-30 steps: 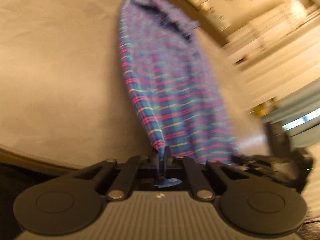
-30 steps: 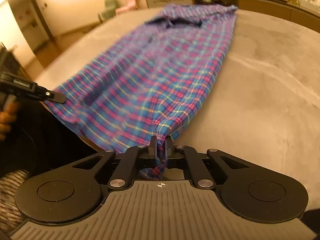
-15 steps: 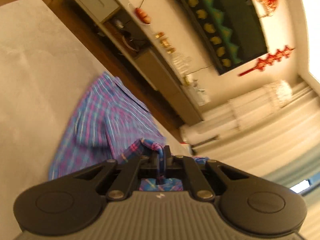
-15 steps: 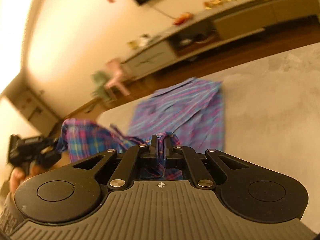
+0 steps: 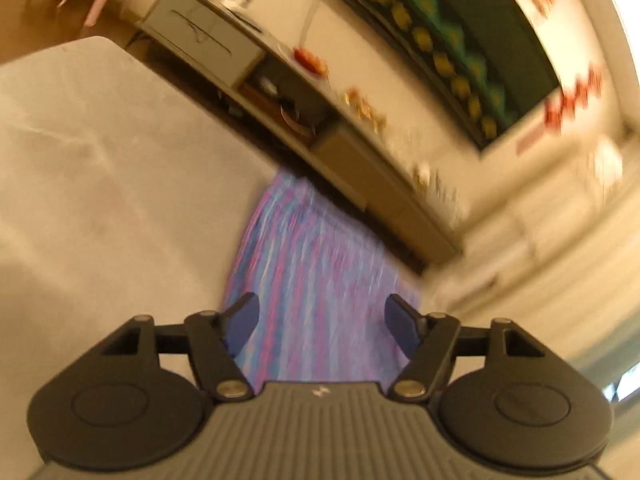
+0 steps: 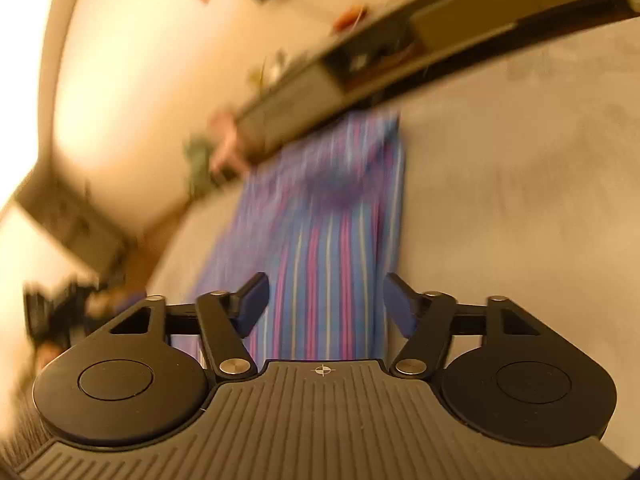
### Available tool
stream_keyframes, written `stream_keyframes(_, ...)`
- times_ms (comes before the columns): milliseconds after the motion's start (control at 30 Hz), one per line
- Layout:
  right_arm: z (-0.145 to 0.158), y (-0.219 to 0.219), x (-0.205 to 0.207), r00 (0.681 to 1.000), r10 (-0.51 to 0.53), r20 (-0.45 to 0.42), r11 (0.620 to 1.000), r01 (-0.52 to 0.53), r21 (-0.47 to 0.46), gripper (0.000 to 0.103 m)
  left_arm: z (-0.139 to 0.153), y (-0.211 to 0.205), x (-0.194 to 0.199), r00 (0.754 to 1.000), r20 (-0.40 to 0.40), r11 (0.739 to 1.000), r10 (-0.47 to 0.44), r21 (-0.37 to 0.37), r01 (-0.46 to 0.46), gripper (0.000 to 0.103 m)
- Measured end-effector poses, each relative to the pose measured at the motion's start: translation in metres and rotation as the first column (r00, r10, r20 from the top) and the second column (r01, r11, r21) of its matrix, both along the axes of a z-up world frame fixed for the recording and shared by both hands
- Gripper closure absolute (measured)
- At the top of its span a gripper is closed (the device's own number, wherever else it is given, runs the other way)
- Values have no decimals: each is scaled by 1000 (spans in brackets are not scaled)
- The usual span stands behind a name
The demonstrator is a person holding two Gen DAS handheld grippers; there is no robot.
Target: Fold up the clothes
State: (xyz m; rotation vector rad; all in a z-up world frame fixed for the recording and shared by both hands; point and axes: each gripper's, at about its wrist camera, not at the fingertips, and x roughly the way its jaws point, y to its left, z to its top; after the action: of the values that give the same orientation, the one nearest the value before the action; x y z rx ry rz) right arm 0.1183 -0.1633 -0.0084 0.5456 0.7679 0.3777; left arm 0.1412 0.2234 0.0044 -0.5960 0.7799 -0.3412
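Plaid shirt [image 5: 316, 280] at table [image 5: 100, 184] far edge; left gripper [image 5: 320, 320] and right gripper [image 6: 322, 304] jaws opening, nothing pinched; risk: released fold may land crooked or creep over that edge.

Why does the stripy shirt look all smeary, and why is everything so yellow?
Left wrist view: the plaid shirt and the cabinet behind it are smeared by motion blur, while the left gripper, jaws opening with nothing between them, looks sharp. Right wrist view: same smear on the shirt, a sharp right gripper, warm yellow light with bright glare at the left edge, and fisheye bending of the walls.

Woven plaid cloth shirt [image 6: 320, 248] lies on a matt, suede-like grey table [image 6: 520, 200].
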Motion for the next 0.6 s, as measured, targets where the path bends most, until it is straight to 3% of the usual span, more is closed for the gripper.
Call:
stream_keyframes(133, -16, 28, -41, 997, 39, -69, 994, -46, -104, 40, -38, -21, -31, 994, -109, 994, -29, 98, 39, 32)
stream_keyframes(233, -22, 50, -46, 997, 50, -57, 976, -61, -210, 40, -44, -37, -36, 996, -78, 983, -52, 175, 65, 28)
stream_keyframes(300, -25, 64, -46, 998, 59, -25, 952, -63, -298, 43, -44, -42, -34, 997, -45, 982, -62, 176, 69, 30)
stream_keyframes(333, -27, 67, -44, 997, 71, -14, 948, -72, -311, 54, -44, -41, -34, 997, -31, 986, -74, 148, 78, 41)
stream_keyframes(367, -28, 69, -42, 997, 83, -4, 943, -80, -323, 79, -44, -41, -34, 996, -33, 985, -87, 148, 90, 52)
stream_keyframes(400, -26, 68, -43, 995, 97, -7, 942, -94, -323, 93, -45, -43, -33, 994, -44, 981, -98, 162, 104, 83)
stream_keyframes(433, -23, 64, -44, 995, 104, -8, 948, -102, -302, 102, -46, -42, -32, 992, -56, 980, -110, 160, 118, 97)
stream_keyframes(600, 29, 19, -61, 990, 54, 133, 968, -19, -249, 103, -19, 3, -45, 999, 30, 1000, -30, 9, 29, 99)
